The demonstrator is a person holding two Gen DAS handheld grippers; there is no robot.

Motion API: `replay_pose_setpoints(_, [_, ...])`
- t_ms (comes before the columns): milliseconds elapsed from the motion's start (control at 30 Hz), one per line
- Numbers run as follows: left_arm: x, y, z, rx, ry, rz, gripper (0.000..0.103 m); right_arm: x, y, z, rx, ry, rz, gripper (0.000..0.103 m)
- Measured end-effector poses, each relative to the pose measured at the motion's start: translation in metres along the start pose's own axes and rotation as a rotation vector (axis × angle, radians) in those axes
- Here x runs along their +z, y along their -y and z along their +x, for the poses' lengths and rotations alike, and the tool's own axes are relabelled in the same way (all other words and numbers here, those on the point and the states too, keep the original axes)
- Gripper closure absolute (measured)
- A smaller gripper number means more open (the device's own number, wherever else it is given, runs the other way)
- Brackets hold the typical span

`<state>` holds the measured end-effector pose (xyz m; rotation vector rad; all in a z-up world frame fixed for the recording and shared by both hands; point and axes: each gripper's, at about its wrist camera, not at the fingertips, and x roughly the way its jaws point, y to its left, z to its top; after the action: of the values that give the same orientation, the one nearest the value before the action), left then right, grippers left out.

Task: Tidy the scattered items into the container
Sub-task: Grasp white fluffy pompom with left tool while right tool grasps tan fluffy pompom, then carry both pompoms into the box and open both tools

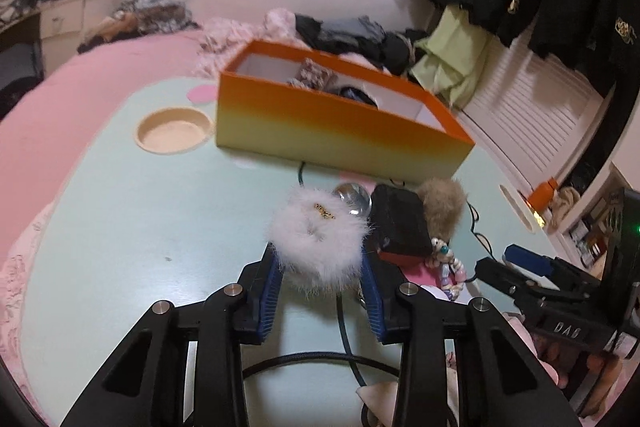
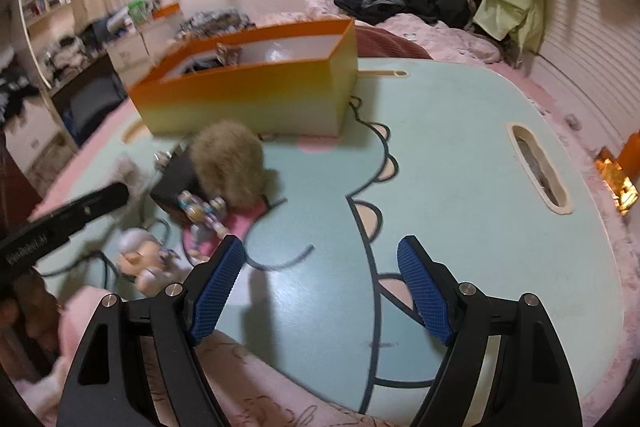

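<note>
the left gripper (image 1: 322, 267) pinches the white fluffy pompom (image 1: 318, 239) on the mint table (image 1: 120, 211), short of the orange box (image 1: 320, 123) (very light, squashy, grip mid-body); the right gripper (image 2: 320, 287) gapes wide, empty
</note>
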<state>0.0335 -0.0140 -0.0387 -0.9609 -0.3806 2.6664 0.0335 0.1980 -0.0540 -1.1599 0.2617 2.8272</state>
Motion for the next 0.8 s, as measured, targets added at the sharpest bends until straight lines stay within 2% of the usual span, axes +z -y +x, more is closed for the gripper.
replay_pose_setpoints(167, [0.002,0.006,-0.006,0.030,0.042,0.031,0.068,0.019,-0.031,-0.001,0.037,0.045,-0.071,0.023])
replay_pose_setpoints(267, [0.002,0.007,-0.005,0.037,0.038,0.043,0.068,0.033,-0.043,0.007,0.088,0.037,-0.056,0.025])
replay_pose_setpoints(300, [0.002,0.007,-0.005,0.039,0.037,0.048,0.068,0.037,-0.045,0.010,0.105,0.033,-0.046,0.028])
replay_pose_setpoints(333, [0.002,0.008,-0.006,0.042,0.037,0.052,0.068,0.041,-0.047,0.014,0.122,0.024,-0.033,0.036])
replay_pose_setpoints(433, [0.000,0.010,-0.006,0.047,0.038,0.069,0.068,0.050,-0.050,0.031,0.122,-0.021,-0.008,0.046])
replay_pose_setpoints(500, [0.000,0.013,-0.007,0.051,0.041,0.083,0.068,0.050,-0.048,0.040,0.116,-0.045,0.004,0.056])
replay_pose_setpoints(567, [-0.001,0.015,-0.007,0.056,0.041,0.094,0.068,0.047,-0.041,0.042,0.166,-0.035,0.036,0.070])
replay_pose_setpoints(800, [-0.002,0.021,-0.006,0.080,0.035,0.131,0.068,0.040,-0.032,0.039,0.152,-0.013,0.075,0.072])
